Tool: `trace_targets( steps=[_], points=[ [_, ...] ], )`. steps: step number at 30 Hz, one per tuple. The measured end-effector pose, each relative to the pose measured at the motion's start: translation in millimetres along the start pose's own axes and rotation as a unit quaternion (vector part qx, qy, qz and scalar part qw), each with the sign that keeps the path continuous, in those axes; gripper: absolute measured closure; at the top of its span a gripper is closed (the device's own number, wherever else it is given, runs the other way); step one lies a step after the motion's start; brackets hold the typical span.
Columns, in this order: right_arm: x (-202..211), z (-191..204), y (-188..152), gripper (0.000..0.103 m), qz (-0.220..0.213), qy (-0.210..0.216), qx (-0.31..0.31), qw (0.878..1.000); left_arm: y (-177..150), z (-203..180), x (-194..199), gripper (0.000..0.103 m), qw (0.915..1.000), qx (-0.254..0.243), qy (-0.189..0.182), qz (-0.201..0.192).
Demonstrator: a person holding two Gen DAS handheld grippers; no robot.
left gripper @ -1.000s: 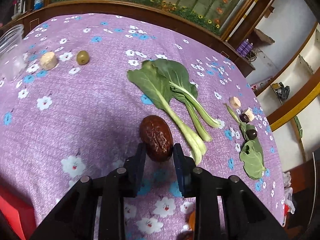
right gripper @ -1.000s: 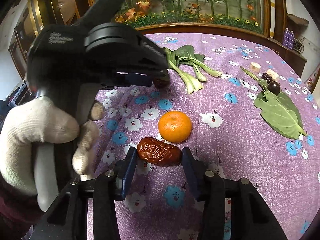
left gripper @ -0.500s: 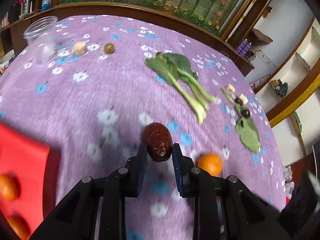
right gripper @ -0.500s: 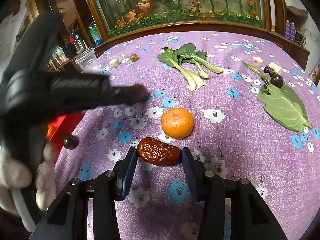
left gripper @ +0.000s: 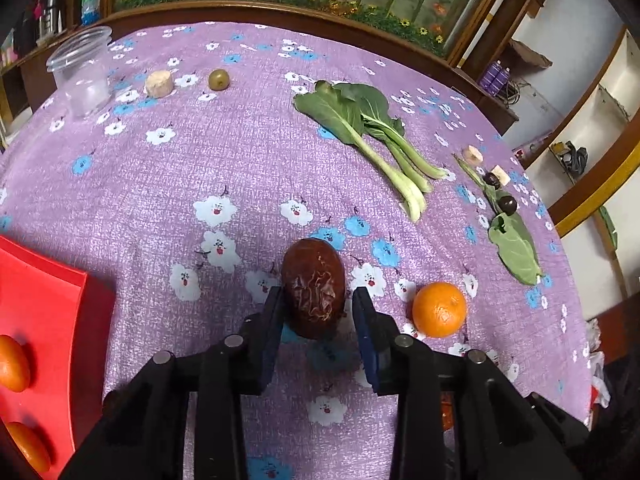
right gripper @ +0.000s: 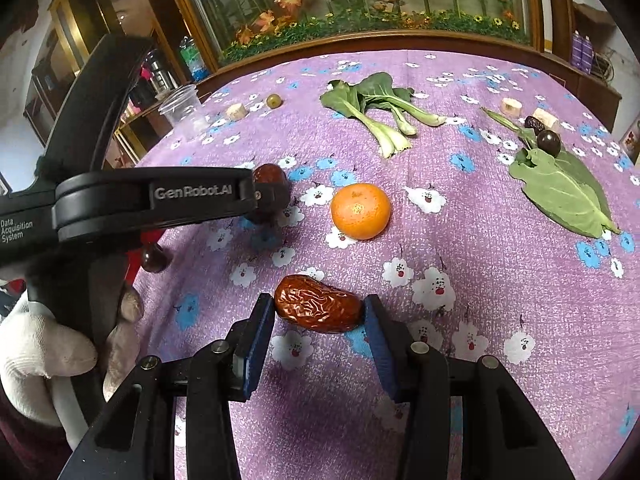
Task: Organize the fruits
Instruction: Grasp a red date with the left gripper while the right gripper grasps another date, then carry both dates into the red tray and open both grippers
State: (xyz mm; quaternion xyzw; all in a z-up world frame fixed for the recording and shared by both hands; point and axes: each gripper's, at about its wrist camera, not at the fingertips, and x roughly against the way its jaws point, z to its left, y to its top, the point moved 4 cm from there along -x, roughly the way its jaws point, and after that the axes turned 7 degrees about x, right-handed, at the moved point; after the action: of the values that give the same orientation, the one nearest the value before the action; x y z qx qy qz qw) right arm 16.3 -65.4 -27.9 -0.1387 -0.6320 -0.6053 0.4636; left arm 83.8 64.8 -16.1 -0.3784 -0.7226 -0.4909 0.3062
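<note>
Handling, dates: each red date looks light, wrinkled and a little soft, so a gentle hold across the middle should do.
Red tray (left gripper: 44,296): near left, already holding oranges; likely the goal.
Leafy greens (left gripper: 360,120): far centre, well clear.
Loose leaf (right gripper: 560,188): right, with dark small fruits on it.
Orange (right gripper: 360,210): round, smooth, may roll; sits between both grippers.
Left gripper (left gripper: 318,312): fingers clamped on an upright date (left gripper: 314,286), above the cloth, right of the tray.
Right gripper (right gripper: 320,316): fingers pressed on a date (right gripper: 318,308) lying crosswise, near centre.
Obstacles: the left gripper's body crosses the right one's path toward the tray.
</note>
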Motion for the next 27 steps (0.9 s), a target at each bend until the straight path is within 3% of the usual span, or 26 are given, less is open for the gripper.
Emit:
trace_targets(
  steps=[7, 16, 23, 27],
  points=[
    [5, 2, -2, 0.054, -0.008, 0.011, -0.001, 1.0, -7, 7, 17, 0.074, 0.9999, 0.01, -0.01, -0.008],
    [29, 9, -5, 0.054, -0.027, 0.034, -0.017, 0.999, -23, 17, 72, 0.074, 0.9963, 0.047, -0.06, -0.04],
    [49, 30, -6, 0.054, -0.039, 0.052, -0.009, 0.998, -45, 50, 126, 0.074, 0.9873, 0.101, -0.093, -0.08],
    [58, 48, -4, 0.054, -0.044, 0.063, 0.002, 0.997, -56, 85, 158, 0.074, 0.9804, 0.136, -0.088, -0.112]
  ],
)
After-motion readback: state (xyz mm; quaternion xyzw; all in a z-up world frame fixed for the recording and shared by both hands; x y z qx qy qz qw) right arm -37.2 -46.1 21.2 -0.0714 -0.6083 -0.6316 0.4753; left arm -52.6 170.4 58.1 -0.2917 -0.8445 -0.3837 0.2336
